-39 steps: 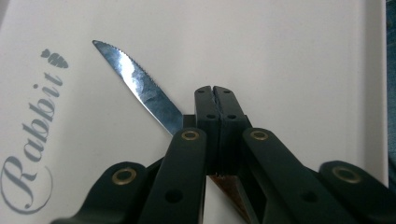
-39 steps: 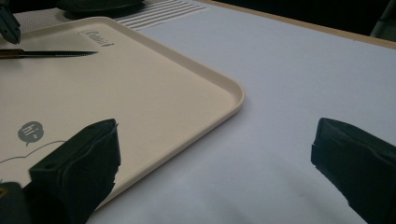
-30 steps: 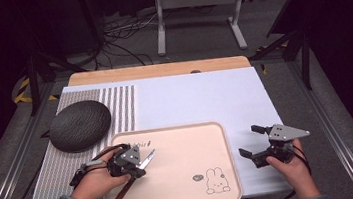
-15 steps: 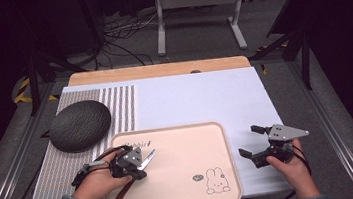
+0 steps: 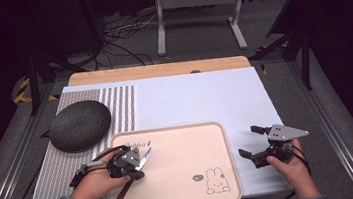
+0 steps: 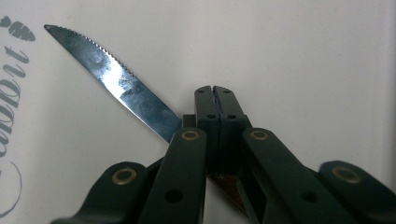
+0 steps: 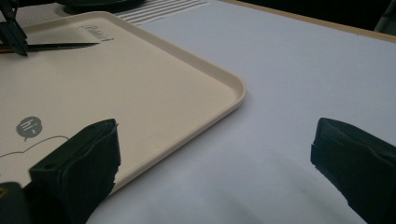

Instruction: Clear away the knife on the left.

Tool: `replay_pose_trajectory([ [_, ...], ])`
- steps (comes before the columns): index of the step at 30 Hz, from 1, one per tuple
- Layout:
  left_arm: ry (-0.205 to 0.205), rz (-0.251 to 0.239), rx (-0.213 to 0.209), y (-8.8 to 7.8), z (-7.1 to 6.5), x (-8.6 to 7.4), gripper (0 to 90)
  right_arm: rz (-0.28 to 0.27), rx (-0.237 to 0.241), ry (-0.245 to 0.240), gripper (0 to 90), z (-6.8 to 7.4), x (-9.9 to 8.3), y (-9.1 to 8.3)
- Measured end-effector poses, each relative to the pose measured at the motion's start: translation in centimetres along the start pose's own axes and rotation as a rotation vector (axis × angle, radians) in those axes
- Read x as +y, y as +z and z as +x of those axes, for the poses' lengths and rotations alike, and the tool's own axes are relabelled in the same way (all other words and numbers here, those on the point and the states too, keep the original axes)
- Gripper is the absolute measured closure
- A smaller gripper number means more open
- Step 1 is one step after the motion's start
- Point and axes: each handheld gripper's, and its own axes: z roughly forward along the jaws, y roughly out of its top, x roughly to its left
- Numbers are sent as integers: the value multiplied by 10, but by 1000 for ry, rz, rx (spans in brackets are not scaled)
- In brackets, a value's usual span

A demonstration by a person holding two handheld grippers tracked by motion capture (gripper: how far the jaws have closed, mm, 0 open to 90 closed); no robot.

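A white table top [image 5: 204, 96] fills the middle of the high view, with a wooden strip along its far edge and a grey-and-white striped mat [image 5: 91, 119] on its left part. Toward the lower centre of the frame lies a pale peach tray [image 5: 185, 154], printed with a small rabbit at its lower right and script lettering at its upper left; its rounded corner also shows at the centre of the right gripper view. In the left-centre of the high view a dark grey, domed oval object [image 5: 80, 125] rests on the striped mat, just beyond the tray's upper-left corner.

At the lower left of the frame the person's left hand [image 5: 96, 181] holds the left gripper [image 5: 134, 165] over the tray's left part. Its jaws are clenched on a knife [image 6: 114, 77] where blade meets brown handle; the serrated blade points to the upper left in the left gripper view, and the handle slants down toward the tray's lower-left corner in the high view.

At the lower right, the right hand [image 5: 288, 167] holds the right gripper [image 5: 250, 141] just above the white table top, just right of the tray. Its jaws stand wide apart, released, with nothing between them.
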Motion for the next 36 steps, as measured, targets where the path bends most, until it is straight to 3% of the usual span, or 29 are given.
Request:
replay_pose_trajectory([
  [36,-84,-41,32,-13,0,-34,900,21,5,-5,21,1,-2,3],
])
